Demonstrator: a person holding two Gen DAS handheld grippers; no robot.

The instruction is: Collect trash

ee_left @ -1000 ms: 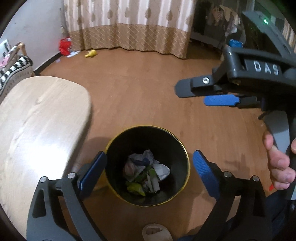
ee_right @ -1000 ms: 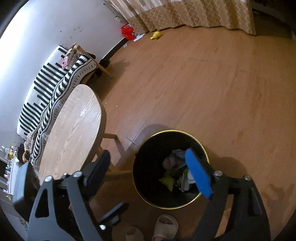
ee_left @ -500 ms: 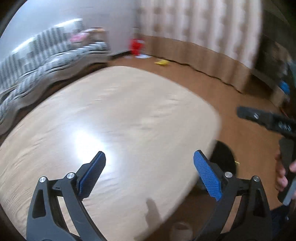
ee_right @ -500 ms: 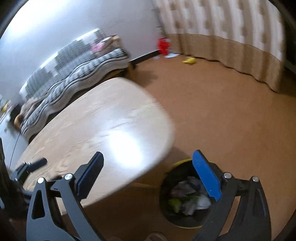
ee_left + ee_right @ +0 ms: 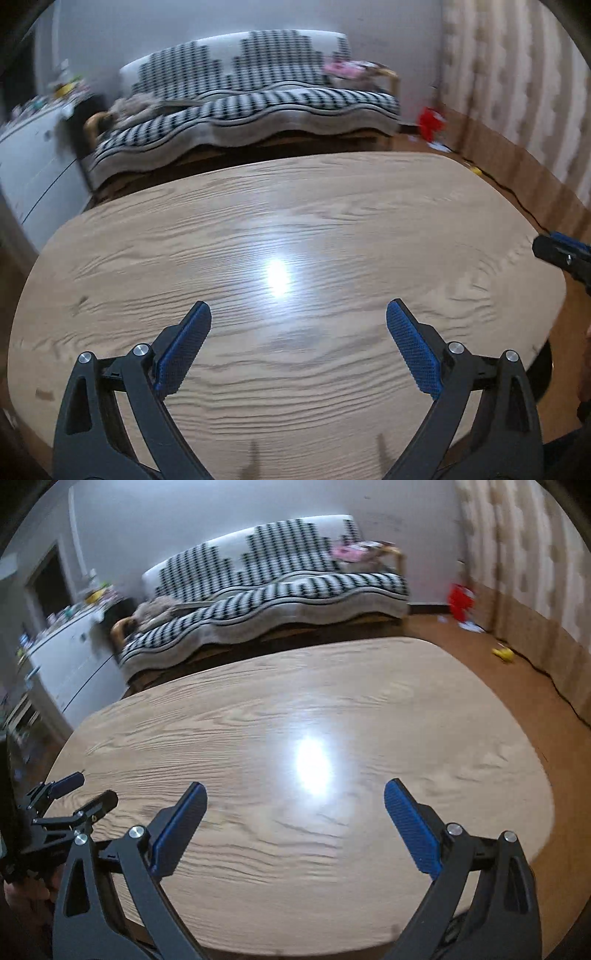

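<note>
Now both cameras face the wooden table (image 5: 295, 229) head-on; a second ago both looked straight down into the black trash bin on the floor, with crumpled rubbish in it. So the view has swung up and away from the bin, which is out of the right wrist view entirely. A dark curved sliver under the table's right edge in the left wrist view may be its rim; cannot tell.

Left gripper (image 5: 297, 332): jaws spread wide, nothing between the blue pads (image 5: 181, 350). Right gripper (image 5: 295, 810): same, wide apart and empty. Each gripper also shows at the edge of the other's view, so they hover side by side over the near edge of the table.

Tabletop looks bare: only wood grain and a light glare, no wrappers or scraps visible on it. Frames are motion-blurred, so small bits could be missed.

Judgement: the last drop into the bin is done, and this looks like a scan for more trash. With nothing left on the table, the collecting is likely finished or nearly so. Remaining candidates are on the floor, well apart from the table: a red item (image 5: 460, 600) by the wall and a yellow item (image 5: 503, 653) by the curtain (image 5: 535, 572). The striped sofa (image 5: 266, 594) sits behind the table.
</note>
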